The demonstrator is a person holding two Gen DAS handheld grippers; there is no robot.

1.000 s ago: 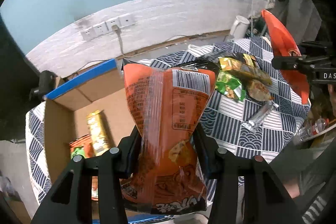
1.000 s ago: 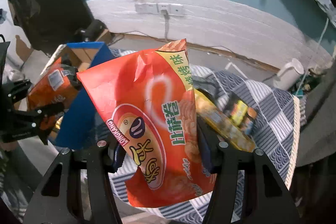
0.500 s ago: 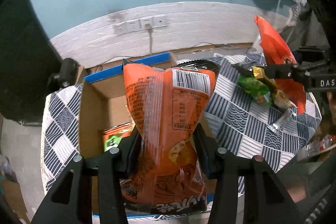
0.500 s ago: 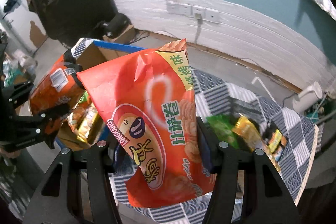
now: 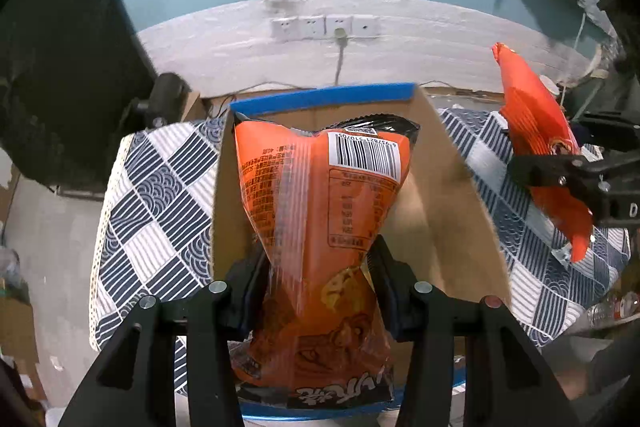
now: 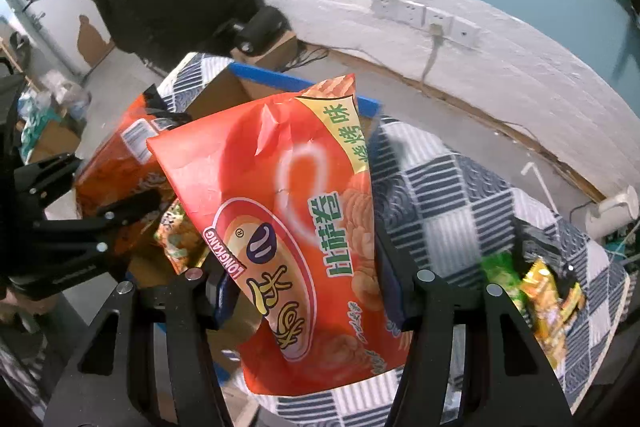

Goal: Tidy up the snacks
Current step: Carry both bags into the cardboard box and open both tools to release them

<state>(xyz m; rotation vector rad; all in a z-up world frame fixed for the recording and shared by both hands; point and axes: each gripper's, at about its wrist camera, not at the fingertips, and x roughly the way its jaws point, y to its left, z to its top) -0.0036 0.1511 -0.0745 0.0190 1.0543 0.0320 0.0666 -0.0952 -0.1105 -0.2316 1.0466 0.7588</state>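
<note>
My left gripper is shut on an orange snack bag with a barcode and holds it upright over the open cardboard box with blue rims. My right gripper is shut on a red-orange Longkang crisp bag, held above the table to the right of the box. The right gripper and its bag also show in the left wrist view. The left gripper with its bag shows in the right wrist view. A green-yellow packet lies inside the box.
The table has a blue-and-white checked cloth. Several green and yellow snack packets lie on it at the right. A white wall band with sockets runs behind. A black object sits behind the box.
Both grippers have swung left with their bags. The left gripper's bag is now centred over the box; the loose snacks have slid to the right of the views.
</note>
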